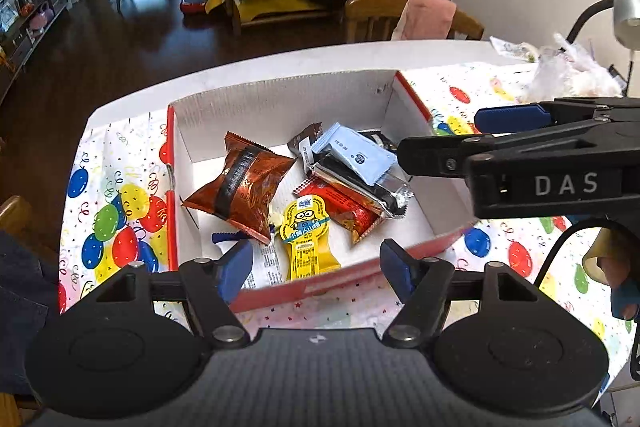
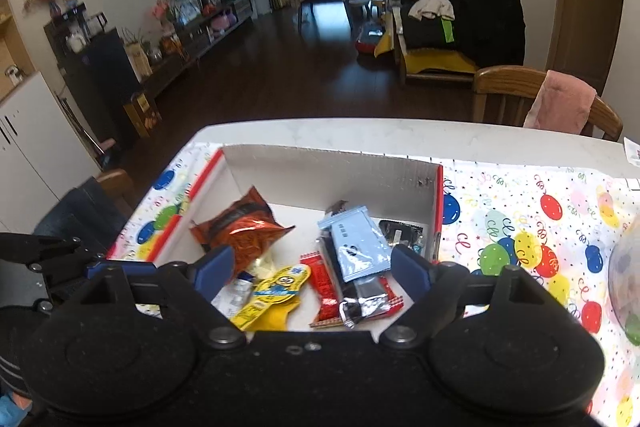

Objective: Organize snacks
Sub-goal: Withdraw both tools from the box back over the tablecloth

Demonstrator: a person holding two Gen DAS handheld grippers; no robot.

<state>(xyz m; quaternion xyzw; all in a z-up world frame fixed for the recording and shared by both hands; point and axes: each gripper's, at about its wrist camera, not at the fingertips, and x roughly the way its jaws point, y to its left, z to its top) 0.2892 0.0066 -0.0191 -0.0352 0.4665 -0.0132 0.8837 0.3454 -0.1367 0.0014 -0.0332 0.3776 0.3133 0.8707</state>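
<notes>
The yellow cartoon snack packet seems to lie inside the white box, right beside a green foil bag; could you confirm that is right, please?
Nearly right: the yellow cartoon snack packet does lie inside the white box, but the foil bag beside it is reddish-brown, not green. The left wrist view shows it clearly, and the right wrist view agrees.

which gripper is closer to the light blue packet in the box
Right. The right gripper reaches in beside the light blue packet, jaws open. The left gripper hangs back over the box's near wall.

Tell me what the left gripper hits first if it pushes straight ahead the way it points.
Probably the yellow cartoon snack packet in the box, lying right between the left gripper's open jaws; depth is hard to judge.
</notes>
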